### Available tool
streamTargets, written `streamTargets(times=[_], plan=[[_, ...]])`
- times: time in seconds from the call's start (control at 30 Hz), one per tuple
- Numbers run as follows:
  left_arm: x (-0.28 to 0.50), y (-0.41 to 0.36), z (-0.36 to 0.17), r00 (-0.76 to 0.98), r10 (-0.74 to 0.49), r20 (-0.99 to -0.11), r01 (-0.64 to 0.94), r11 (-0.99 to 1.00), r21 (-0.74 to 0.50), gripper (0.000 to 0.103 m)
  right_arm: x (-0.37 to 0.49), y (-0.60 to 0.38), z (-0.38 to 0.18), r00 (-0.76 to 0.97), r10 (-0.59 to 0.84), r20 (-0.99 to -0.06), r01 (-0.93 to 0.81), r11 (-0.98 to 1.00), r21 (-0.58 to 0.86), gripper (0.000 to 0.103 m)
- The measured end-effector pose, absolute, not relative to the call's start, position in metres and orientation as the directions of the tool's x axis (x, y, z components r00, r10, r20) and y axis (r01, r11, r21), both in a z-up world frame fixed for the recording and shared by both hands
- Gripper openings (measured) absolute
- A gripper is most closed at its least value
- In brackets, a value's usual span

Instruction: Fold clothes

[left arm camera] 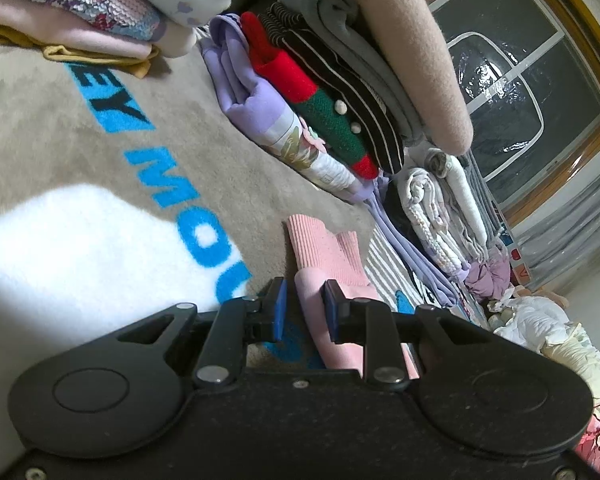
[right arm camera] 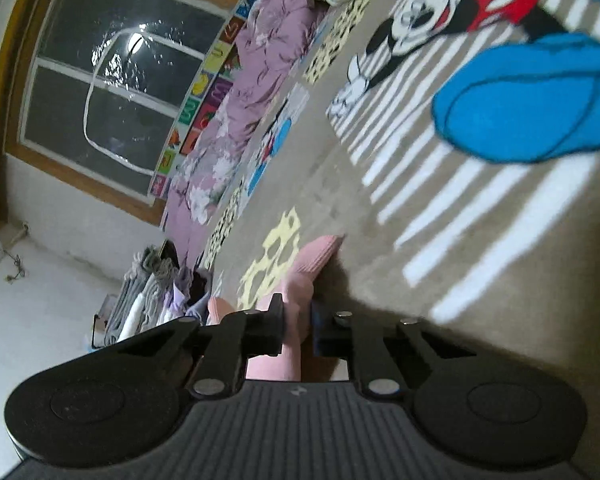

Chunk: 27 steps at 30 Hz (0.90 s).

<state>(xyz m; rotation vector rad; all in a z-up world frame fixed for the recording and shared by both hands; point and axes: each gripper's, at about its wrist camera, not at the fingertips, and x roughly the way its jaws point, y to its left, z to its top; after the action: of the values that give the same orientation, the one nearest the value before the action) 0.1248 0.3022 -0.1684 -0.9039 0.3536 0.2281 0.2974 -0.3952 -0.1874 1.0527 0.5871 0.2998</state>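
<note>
Beige carpet (left arm camera: 100, 92) with blue lettering and a white patch fills the left wrist view. Far left, a low pile (left arm camera: 80, 20) of folded pieces, sequinned one on top. Middle, a taller stack (left arm camera: 340, 80): lilac, red-and-green knit, black striped, grey, tan on top. Right of it, pale folded linens (left arm camera: 440, 216), then a wood-framed window (left arm camera: 540, 80). Low centre, left gripper (left arm camera: 305, 312) closed to a narrow gap on a pink ribbed garment (left arm camera: 328, 256); both blue pads press the fabric, which runs forward onto the carpet.

Right wrist view, blurred: window (right arm camera: 112, 92) at left, folded pile (right arm camera: 152, 300) below it against the wall, mauve floral bedding (right arm camera: 252, 80) along the carpet edge. Centre, right gripper (right arm camera: 298, 320) nearly closed, pinching the same pink garment (right arm camera: 312, 256), whose tip lies on the carpet (right arm camera: 380, 200) beside a yellow patch. Right, white stripes, cartoon mouse print (right arm camera: 440, 12) and a blue shape.
</note>
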Motion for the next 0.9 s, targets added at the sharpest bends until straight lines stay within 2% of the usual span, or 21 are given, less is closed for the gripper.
streamTargets(times=[0.2,0.5,0.7,0.9], plan=[[0.124,0.304,-0.169,0.923,0.038,-0.384,-0.33,0.594,-0.734,0.023,0.259,-0.423,-0.167,0.868,0.423,-0.259,0.041,0.46,0.887,0.013],[0.123,0.305,-0.17,0.926,0.032,-0.376,-0.321,0.589,-0.742,0.023,0.22,-0.463,-0.142,0.919,0.312,-0.242,0.052,0.511,0.858,0.012],[0.122,0.305,-0.17,0.928,0.028,-0.371,-0.316,0.585,-0.747,0.023,0.195,-0.471,-0.143,0.934,0.259,-0.247,0.069,0.549,0.833,0.011],[0.123,0.306,-0.17,0.929,0.027,-0.37,-0.314,0.585,-0.748,0.023,0.193,-0.482,-0.162,0.928,0.227,-0.294,0.131,0.54,0.831,0.011]])
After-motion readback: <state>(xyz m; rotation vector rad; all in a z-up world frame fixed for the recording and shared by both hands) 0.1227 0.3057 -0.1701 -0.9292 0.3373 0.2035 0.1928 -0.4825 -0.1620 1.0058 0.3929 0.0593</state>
